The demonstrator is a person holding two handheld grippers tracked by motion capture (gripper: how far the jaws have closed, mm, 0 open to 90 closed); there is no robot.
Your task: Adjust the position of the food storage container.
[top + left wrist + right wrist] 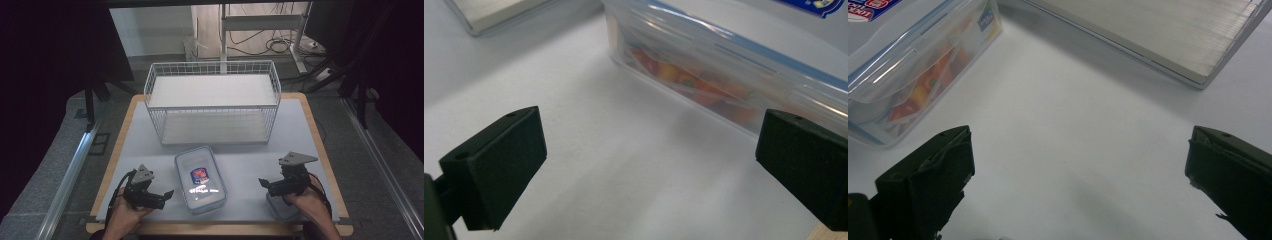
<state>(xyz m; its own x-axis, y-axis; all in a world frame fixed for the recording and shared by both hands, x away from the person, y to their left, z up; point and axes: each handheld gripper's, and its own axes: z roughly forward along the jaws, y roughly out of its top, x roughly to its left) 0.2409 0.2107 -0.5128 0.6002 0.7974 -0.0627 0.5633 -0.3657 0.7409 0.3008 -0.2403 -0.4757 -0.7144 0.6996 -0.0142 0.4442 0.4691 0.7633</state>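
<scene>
Left claw (161, 196) and right claw (263, 183), both released with jaws spread wide, flanked the clear rectangular plastic food container with a blue-trimmed lid (200, 179). The container lay flat on the grey table (250, 160), just in front of the white wire basket shelf (212, 100). Each claw stood near one long side of the container without touching it. A sound grasp would probably take both long walls low and level, closing evenly so the container stays flat.

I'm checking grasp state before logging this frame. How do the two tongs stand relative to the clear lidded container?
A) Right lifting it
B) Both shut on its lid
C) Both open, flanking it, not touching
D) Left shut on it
C: the left tongs and right tongs are open on either side of the container, which rests on the table.
</scene>
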